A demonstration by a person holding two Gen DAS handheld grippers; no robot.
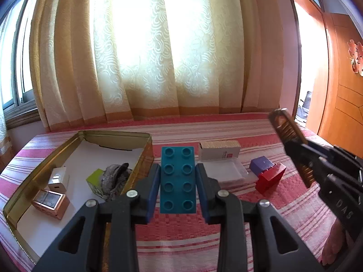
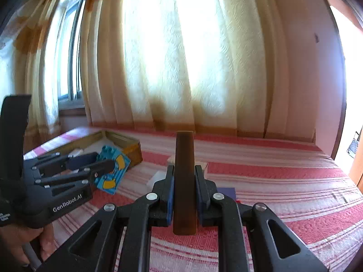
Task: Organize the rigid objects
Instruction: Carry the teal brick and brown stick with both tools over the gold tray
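Observation:
My left gripper (image 1: 178, 176) is shut on a teal studded brick (image 1: 178, 179) and holds it above the striped bed, right of the gold tin (image 1: 45, 165). The brick also shows in the right wrist view (image 2: 113, 170). My right gripper (image 2: 185, 190) is shut on a flat brown comb (image 2: 185, 181), held edge-on; the comb (image 1: 288, 133) shows at the right of the left wrist view. The tin holds a white charger (image 1: 57, 178), a copper-coloured box (image 1: 51, 204), a green box (image 1: 96, 180) and a grey lump (image 1: 115, 176).
On the pink striped bed (image 1: 295, 208) lie a white carton (image 1: 219, 150), a clear plastic box (image 1: 226, 173), a blue block (image 1: 261, 164) and a red block (image 1: 270, 178). Curtains hang behind the bed; a wooden door (image 1: 340, 90) stands at the right.

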